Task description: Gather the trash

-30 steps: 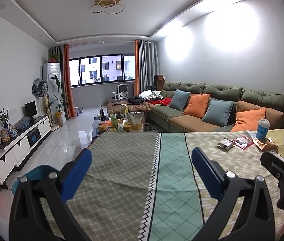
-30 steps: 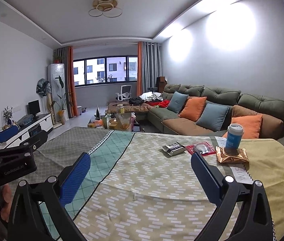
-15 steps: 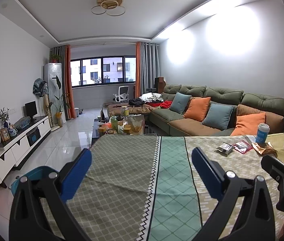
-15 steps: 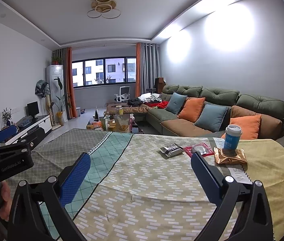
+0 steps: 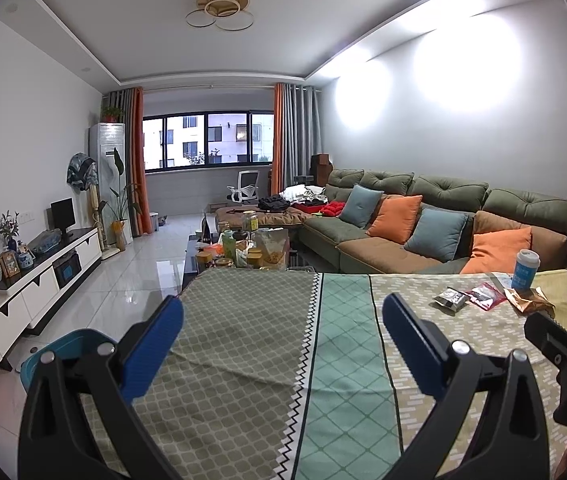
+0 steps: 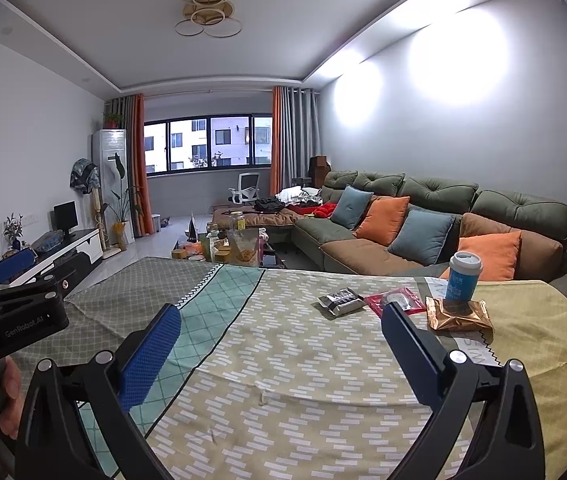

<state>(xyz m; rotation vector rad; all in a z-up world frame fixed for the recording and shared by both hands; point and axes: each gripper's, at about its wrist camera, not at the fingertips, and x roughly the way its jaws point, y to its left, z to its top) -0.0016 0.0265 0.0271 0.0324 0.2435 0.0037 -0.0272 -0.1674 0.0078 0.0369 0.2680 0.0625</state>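
Both grippers have tilted slightly upward over the past second, so the tabletop (image 6: 283, 360) sits lower in view. Left gripper (image 5: 283, 320) and right gripper (image 6: 281, 328) are spread wide, holding nothing. Ahead of the right gripper lie a black packet (image 6: 341, 301), red packet (image 6: 397, 300) and gold wrapper (image 6: 459, 315) under a blue cup (image 6: 463, 276).
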